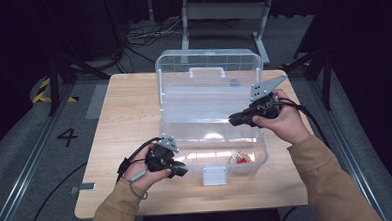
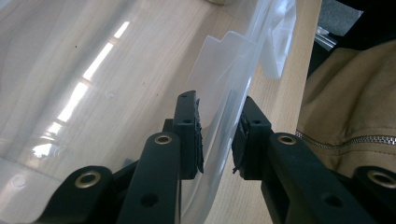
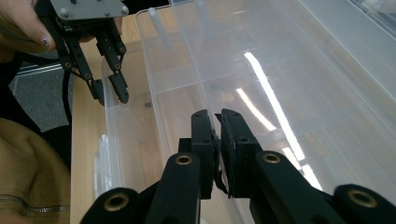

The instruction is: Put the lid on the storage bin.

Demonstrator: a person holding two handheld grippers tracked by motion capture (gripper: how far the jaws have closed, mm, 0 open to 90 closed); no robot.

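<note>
A clear plastic box [image 1: 185, 128] stands on the wooden table [image 1: 129, 113] with its lid [image 1: 207, 65] raised. My left gripper [image 1: 182, 170] is at the box's front left corner. Its jaws straddle the box's thin wall [image 2: 219, 135], and the pads [image 2: 198, 140] press on it from both sides. The same gripper [image 3: 109, 95] is seen from the right gripper view, clamped over the rim. My right gripper [image 1: 231, 121] hovers over the open box, pointing left. Its jaws [image 3: 215, 114] are shut with nothing seen between them. A small red and yellow item [image 1: 240, 158] lies in the front right of the box.
The box's white latch [image 1: 214, 175] hangs at the front wall, near the table's front edge. Bare tabletop lies left of the box. Cables [image 1: 145, 35] and a metal frame [image 1: 225, 14] sit on the floor beyond the table.
</note>
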